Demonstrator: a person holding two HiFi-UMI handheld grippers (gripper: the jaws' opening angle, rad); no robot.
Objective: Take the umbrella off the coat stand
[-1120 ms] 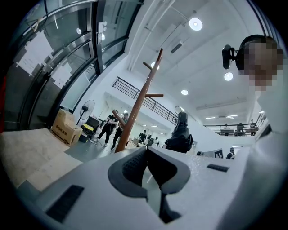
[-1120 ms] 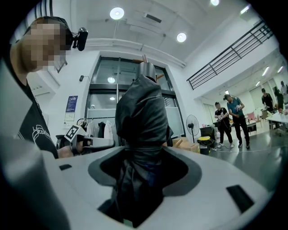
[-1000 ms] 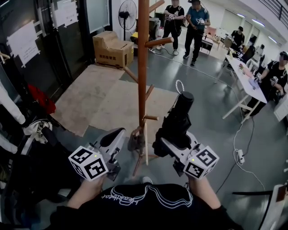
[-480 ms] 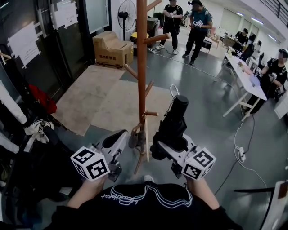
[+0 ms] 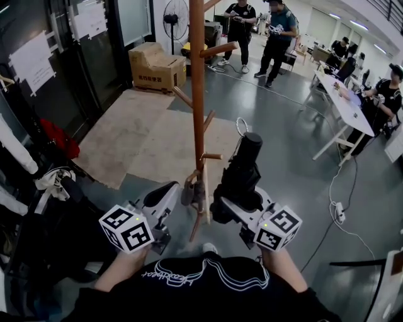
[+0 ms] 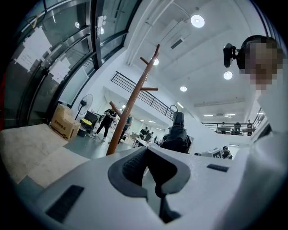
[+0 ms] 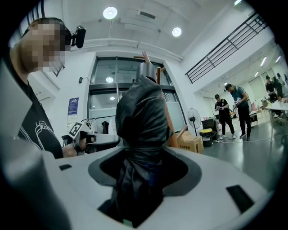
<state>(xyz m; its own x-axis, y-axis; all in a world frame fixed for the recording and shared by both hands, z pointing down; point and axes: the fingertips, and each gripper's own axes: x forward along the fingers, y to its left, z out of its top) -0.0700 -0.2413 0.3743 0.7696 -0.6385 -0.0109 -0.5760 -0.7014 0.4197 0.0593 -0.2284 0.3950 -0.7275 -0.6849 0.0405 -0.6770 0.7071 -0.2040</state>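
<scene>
Head view: the right gripper is clamped on the lower end of a folded black umbrella, which points up and away toward the frame's centre, its strap loop at the top. The umbrella sits just right of the wooden coat stand with a narrow gap to the pole. The short lower peg reaches toward it, but the two do not appear to touch. The left gripper has its jaws together with nothing between them, and it is low and left of the stand's foot.

Right of the umbrella the grey floor lies open as far as a white table. A cable and a power strip lie on that stretch. At the left edge, hanging clothes and dark gear crowd in close beside the left gripper. Behind the stand, pale floor mats run up to a cardboard box and a standing fan. People stand at the upper centre and along the table.

The box carries dark print too small to read. The sheets on the glass wall at upper left are also illegible. The white script on the person's black shirt is not legible.
</scene>
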